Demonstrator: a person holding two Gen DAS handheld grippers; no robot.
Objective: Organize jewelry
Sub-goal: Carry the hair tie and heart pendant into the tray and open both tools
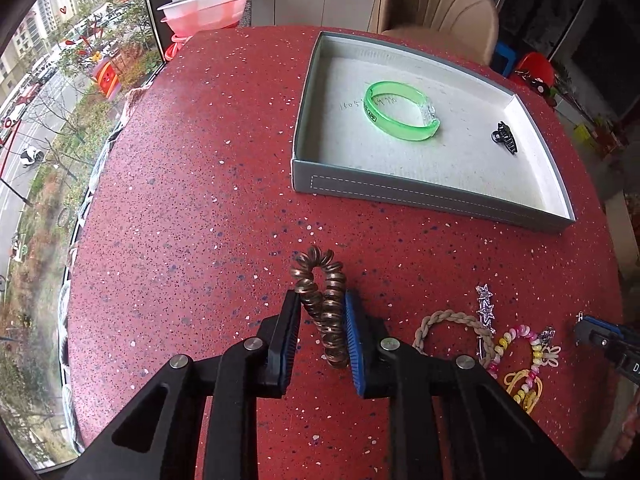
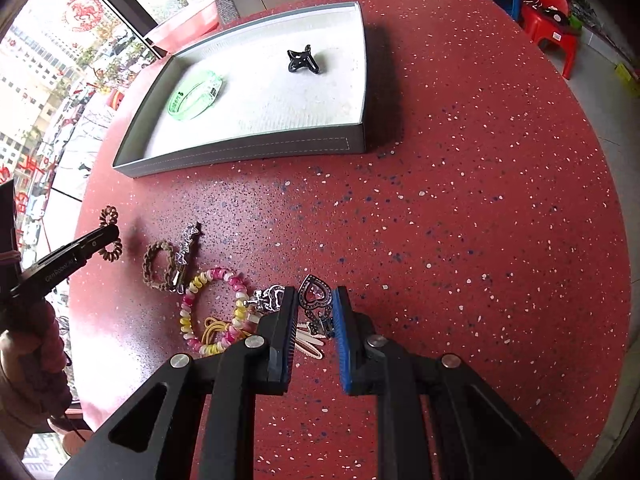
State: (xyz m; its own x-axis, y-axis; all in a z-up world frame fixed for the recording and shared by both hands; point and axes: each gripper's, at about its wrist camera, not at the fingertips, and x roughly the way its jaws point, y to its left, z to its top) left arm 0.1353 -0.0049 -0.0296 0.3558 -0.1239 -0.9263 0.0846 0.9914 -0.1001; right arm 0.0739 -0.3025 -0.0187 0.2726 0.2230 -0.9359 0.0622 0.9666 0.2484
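- Jewelry lies partly sorted on the red speckled table (image 1: 180,200): a grey tray (image 1: 400,194) holds a green bangle (image 1: 400,114) and a small black claw clip (image 1: 505,138), set well apart from each other.
- Left gripper (image 1: 322,312) is clamped on a brown spiral hair tie (image 1: 326,300), squeezed flat between the pads, its loop sticking out past the fingertips.
- Right gripper (image 2: 315,312) is closed on a black heart-shaped hair clip (image 2: 316,294) studded with small stones; the heart pokes up between the fingertips.
- Near the table's edge, between the two grippers, the rest waits in a loose cluster: a braided cord bracelet (image 2: 158,266), a glittery star hair pin (image 2: 188,242) just beside it, a pink and yellow spiral hair tie (image 2: 208,312), and yellow elastic bands (image 2: 214,332) touching that tie.
- A silver charm (image 2: 268,300) sits just beside the right gripper's left finger.
- Beyond the table stand a tan chair (image 1: 440,4) and a pink basin (image 1: 204,12).
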